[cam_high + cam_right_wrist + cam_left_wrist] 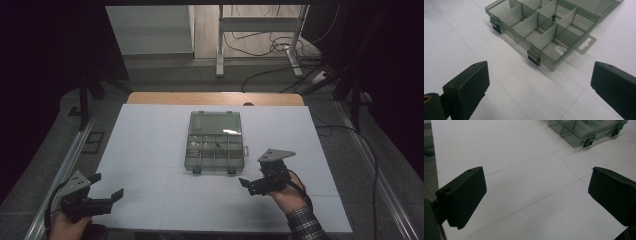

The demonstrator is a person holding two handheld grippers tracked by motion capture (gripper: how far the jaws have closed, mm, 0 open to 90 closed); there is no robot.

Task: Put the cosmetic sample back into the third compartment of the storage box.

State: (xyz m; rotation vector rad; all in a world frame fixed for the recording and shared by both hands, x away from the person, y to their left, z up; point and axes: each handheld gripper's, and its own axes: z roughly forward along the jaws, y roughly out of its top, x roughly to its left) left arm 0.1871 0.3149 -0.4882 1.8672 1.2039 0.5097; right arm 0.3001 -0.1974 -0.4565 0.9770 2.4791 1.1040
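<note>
White table (150, 150) fills the middle of the high view. Clear grey plastic box (215, 142) sits at centre frame, lid swung flat open toward the top, dividers splitting it into compartments. Two dark latches on its near edge, hang tab on its right side. One small dark item (553, 17) in a compartment near the top of the right gripper view; too small to identify.

Left tool (106, 189) at lower left of the high view, over the table's edge, jaws spread wide, nothing between them. Box well apart from it, at the upper right of the left gripper view.

Right tool (249, 184) at lower centre-right, jaws also wide apart and empty, near the box's front right corner, not touching. Plaid sleeve (305, 225) behind it.
</note>
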